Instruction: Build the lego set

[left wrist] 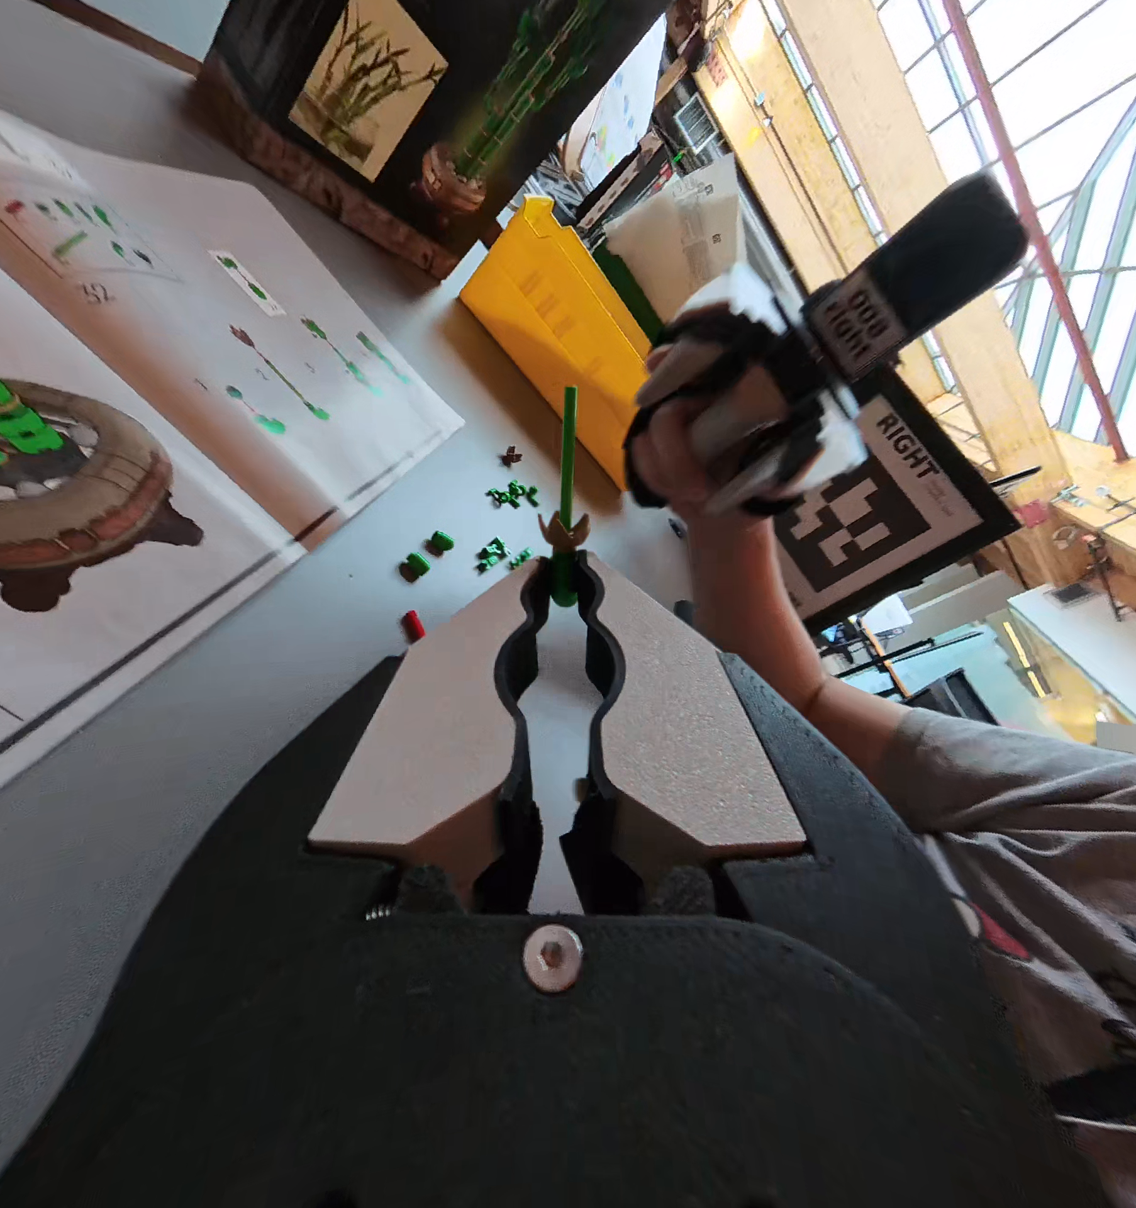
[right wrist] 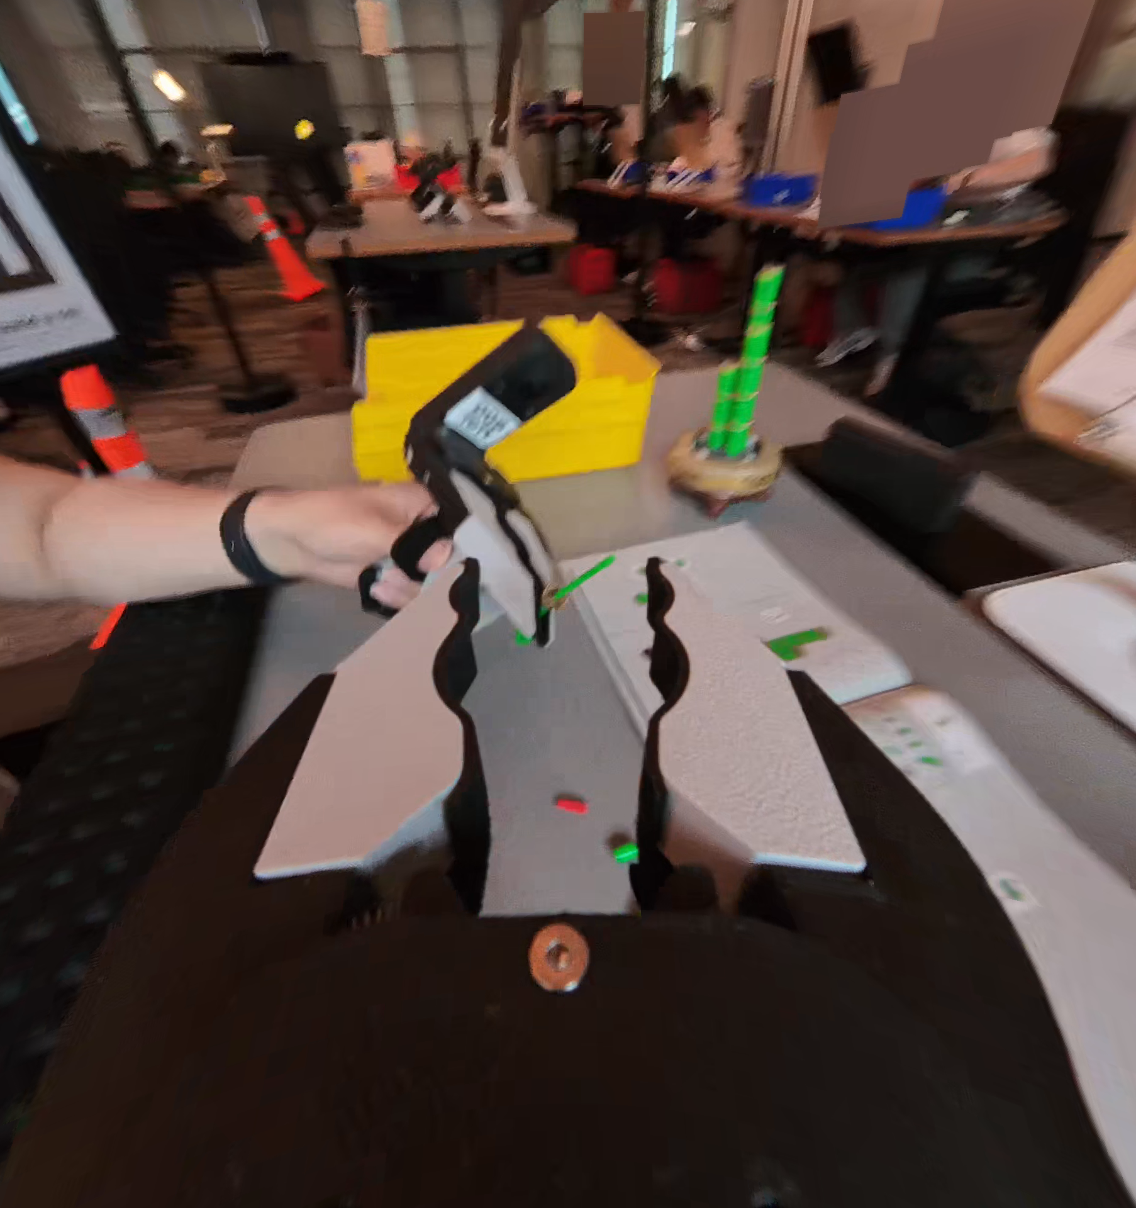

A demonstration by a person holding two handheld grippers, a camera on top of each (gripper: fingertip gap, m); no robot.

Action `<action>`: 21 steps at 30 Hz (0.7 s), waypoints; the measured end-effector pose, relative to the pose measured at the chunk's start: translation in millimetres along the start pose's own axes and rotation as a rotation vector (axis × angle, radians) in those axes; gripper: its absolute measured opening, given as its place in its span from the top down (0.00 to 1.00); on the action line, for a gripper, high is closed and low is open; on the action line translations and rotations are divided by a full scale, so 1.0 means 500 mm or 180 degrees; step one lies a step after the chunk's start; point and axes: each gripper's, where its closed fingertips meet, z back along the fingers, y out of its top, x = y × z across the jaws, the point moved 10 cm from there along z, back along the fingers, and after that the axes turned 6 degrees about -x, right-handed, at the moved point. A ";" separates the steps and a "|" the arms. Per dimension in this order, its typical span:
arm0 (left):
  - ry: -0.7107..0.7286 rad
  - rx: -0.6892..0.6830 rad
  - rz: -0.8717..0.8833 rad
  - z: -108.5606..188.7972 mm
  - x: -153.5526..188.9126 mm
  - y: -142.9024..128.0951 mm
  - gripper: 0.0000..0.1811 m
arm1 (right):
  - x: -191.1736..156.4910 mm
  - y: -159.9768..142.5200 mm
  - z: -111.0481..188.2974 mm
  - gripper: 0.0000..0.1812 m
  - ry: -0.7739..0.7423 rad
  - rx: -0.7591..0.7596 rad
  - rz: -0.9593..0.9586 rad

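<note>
Instruction booklet (left wrist: 180, 366): lay open on the table (left wrist: 127, 752) at the far left of the left wrist view, showing a potted bamboo picture and part diagrams.

Loose pieces (left wrist: 487, 523): small green bits, a red piece (left wrist: 412, 625) and a brown piece lay scattered on the table between the booklet and the yellow bin (left wrist: 552, 320).

Left gripper (left wrist: 562, 575): was pressed together on the bottom end of a thin green rod (left wrist: 570, 451), holding it up off the table with its free end pointing away.

Tan leaf collar (left wrist: 564, 526): sat on the rod just above the gripper tips.

Right gripper (right wrist: 559, 582): was spread wide and empty, hovering above the table with the red piece visible between its fingers; in the left wrist view the hand holding it (left wrist: 676, 431) was blurred, raised just right of the rod.

Part-built bamboo model (right wrist: 738, 399): stood in its round base on the table to the right of the bin, well apart from the rod.

Doing the step well, as a judgement: the left gripper should keep the rod steady and straight while the right picks one small leaf piece squarely, lines its hole up with the free end, and slides it down gently so the thin rod neither bends nor slips.
</note>
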 end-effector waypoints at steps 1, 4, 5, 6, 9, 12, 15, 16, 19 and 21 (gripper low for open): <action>-0.0064 -0.0020 0.0071 -0.003 0.001 -0.002 0.97 | -0.008 -0.032 -0.029 0.71 0.0077 -0.0170 0.0040; -0.0038 -0.0076 0.0107 -0.007 0.002 -0.006 0.97 | -0.030 -0.076 -0.088 0.75 -0.0095 -0.0726 0.0368; 0.0007 -0.0091 0.0101 -0.007 0.000 -0.007 0.97 | -0.036 -0.079 -0.100 0.77 -0.0207 -0.0785 0.0493; 0.0036 -0.0096 0.0112 -0.007 -0.002 -0.008 0.97 | -0.042 -0.082 -0.110 0.79 -0.0309 -0.0851 0.0578; 0.0083 -0.0044 0.0205 -0.005 -0.011 -0.011 0.97 | -0.056 -0.089 -0.128 0.85 -0.0614 -0.1006 0.0693; 0.0128 -0.0012 0.0301 -0.009 -0.019 -0.016 0.97 | -0.074 -0.096 -0.140 0.89 -0.0785 -0.0961 0.0665; 0.0144 0.0013 0.0410 -0.015 -0.023 -0.024 0.97 | -0.087 -0.101 -0.147 0.91 -0.0991 -0.0909 0.0597; 0.0140 0.0015 0.0466 -0.017 -0.023 -0.027 0.97 | -0.089 -0.105 -0.150 0.91 -0.1056 -0.0933 0.0541; -0.0034 0.0032 0.0666 -0.025 -0.023 -0.036 0.97 | -0.094 -0.115 -0.148 0.93 -0.1157 -0.1038 0.0451; -0.0232 0.0022 0.0844 -0.030 -0.021 -0.041 0.97 | -0.100 -0.123 -0.141 0.93 -0.1163 -0.1063 0.0412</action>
